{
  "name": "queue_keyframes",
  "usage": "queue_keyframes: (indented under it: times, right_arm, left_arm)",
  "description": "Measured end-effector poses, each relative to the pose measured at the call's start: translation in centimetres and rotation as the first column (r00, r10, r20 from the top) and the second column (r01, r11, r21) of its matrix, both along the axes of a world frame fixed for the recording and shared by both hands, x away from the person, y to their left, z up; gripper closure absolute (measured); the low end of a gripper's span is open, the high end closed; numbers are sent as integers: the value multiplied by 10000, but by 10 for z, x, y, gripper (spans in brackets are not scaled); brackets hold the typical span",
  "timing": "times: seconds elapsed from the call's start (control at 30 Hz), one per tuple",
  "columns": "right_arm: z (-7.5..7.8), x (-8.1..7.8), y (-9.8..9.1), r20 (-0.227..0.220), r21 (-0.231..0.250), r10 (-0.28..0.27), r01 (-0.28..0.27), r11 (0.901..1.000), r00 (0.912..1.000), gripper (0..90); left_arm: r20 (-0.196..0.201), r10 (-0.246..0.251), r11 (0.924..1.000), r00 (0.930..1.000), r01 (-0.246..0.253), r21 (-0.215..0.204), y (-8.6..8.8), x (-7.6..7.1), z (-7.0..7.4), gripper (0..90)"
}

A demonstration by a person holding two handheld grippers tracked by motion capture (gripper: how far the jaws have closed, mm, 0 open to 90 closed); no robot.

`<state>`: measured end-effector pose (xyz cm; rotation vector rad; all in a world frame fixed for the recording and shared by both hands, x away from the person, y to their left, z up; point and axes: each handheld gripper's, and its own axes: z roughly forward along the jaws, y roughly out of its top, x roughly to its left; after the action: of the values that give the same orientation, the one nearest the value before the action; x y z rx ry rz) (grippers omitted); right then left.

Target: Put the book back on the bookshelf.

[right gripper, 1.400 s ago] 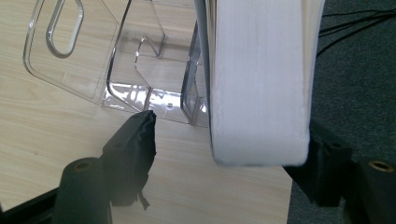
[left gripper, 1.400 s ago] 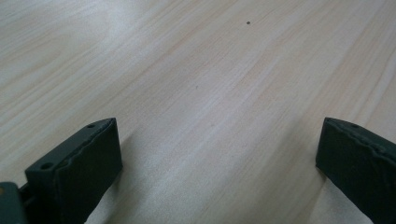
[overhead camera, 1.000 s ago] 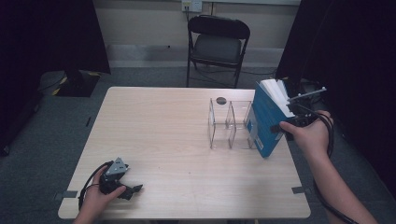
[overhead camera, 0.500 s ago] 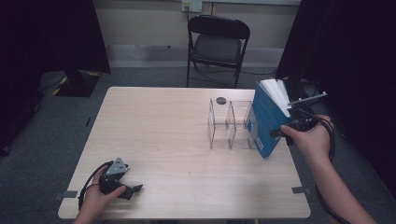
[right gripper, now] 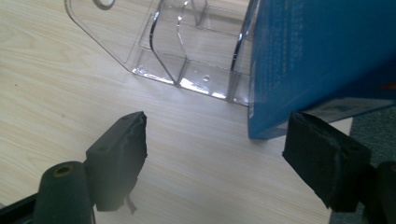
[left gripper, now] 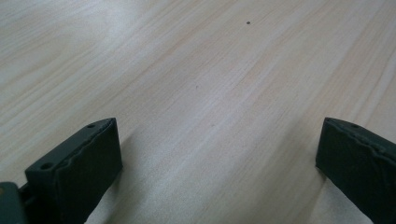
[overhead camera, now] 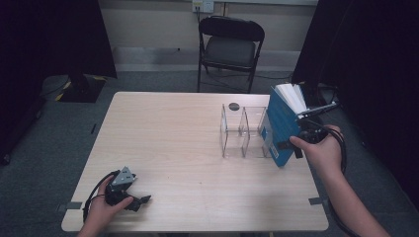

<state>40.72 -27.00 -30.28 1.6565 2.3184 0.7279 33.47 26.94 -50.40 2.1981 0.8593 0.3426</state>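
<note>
Book (overhead camera: 282, 129) at table (overhead camera: 168, 148) edge

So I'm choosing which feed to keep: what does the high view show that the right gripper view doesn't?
High view alone: the folding chair, the left tongs low on the table, and the book's fanned white pages. Right gripper view alone: the gap between its open jaws and the blue book's bottom corner. Both: book, clear divider rack, wooden table.

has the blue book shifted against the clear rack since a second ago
No. The blue book leans at the right end of the clear rack, same place and tilt as before.
</note>
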Motion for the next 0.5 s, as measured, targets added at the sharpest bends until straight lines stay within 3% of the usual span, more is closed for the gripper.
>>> queue_keyframes:
  times: [0.5]
  right_arm:
    - [-14, 4, 24, -100, 348, 644, -640, 9973, 9979, 177]
  left_arm:
    - [-12, -75, 9999, 10000, 75, 113, 1, 0, 0, 0]
